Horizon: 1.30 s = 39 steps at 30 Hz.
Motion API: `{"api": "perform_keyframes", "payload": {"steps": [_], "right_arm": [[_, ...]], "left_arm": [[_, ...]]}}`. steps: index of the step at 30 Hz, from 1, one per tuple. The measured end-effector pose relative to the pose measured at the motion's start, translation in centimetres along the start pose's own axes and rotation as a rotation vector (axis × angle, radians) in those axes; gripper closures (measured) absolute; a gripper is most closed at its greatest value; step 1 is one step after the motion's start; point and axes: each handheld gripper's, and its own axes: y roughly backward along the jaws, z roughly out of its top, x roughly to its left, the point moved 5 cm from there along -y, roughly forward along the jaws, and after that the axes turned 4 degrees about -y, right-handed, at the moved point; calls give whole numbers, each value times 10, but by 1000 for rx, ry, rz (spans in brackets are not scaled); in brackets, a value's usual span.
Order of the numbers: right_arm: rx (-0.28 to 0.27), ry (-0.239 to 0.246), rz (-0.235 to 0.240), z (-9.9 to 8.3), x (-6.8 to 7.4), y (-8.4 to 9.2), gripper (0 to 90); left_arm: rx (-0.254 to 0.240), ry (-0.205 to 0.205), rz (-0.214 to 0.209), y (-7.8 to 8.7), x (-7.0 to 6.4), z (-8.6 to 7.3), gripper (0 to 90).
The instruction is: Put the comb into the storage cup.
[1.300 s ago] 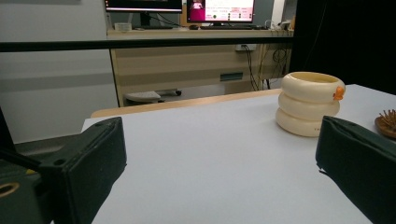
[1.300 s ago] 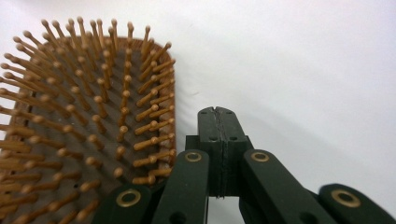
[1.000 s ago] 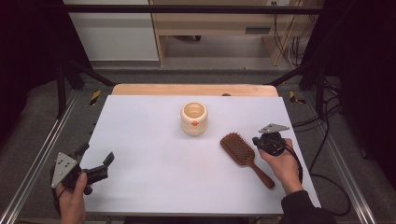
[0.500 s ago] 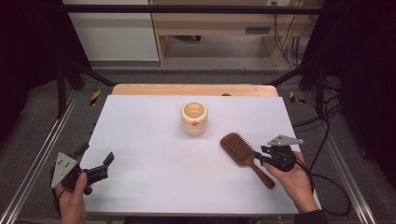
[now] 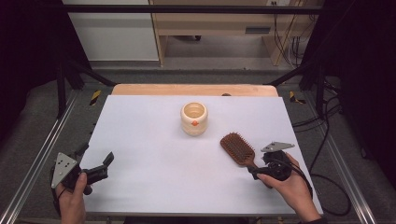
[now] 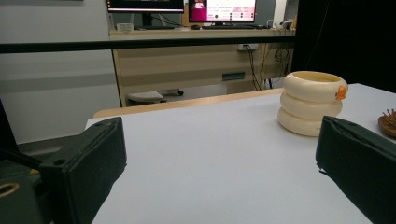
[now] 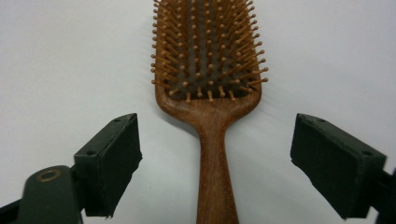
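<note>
A brown wooden hairbrush (image 5: 239,150) lies bristles up on the white table, right of centre, with its handle pointing to the near edge. My right gripper (image 5: 259,166) hovers at the handle's end. In the right gripper view the brush handle (image 7: 212,154) runs between the two black pads (image 7: 109,161) and neither pad touches it. The jaws have just been opening and the right gripper (image 7: 224,161) stands open. A cream ringed cup (image 5: 194,118) with an orange spot stands upright at mid table. My left gripper (image 5: 95,155) rests open at the near left edge, holding nothing, with the cup (image 6: 310,102) far ahead of it.
The white tabletop (image 5: 149,140) ends at a wooden strip (image 5: 194,89) along its far side. Metal rails (image 5: 32,172) run along both sides, and cables (image 5: 327,182) hang off the right edge. A desk with monitors (image 6: 187,9) stands beyond the table.
My right gripper has moved from beside the brush head toward the near edge, to the handle's end, and its jaws have spread. The brush, the cup and my left gripper have stayed put.
</note>
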Motion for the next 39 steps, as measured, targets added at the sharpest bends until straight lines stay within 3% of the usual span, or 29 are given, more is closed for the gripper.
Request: {"api": "perform_keyframes", "payload": {"steps": [8,17,39], "right_arm": [[35,30,34,0,10,-5,94],[106,60,40,-4,16,-11,152],[137,75,41,-5,17,-17,277]], "left_arm": [[2,-3,-3,-1,-1,0,19],[1,-2,-3,0,-1,0,18],[3,1,-7,-1,-2,0,14]]}}
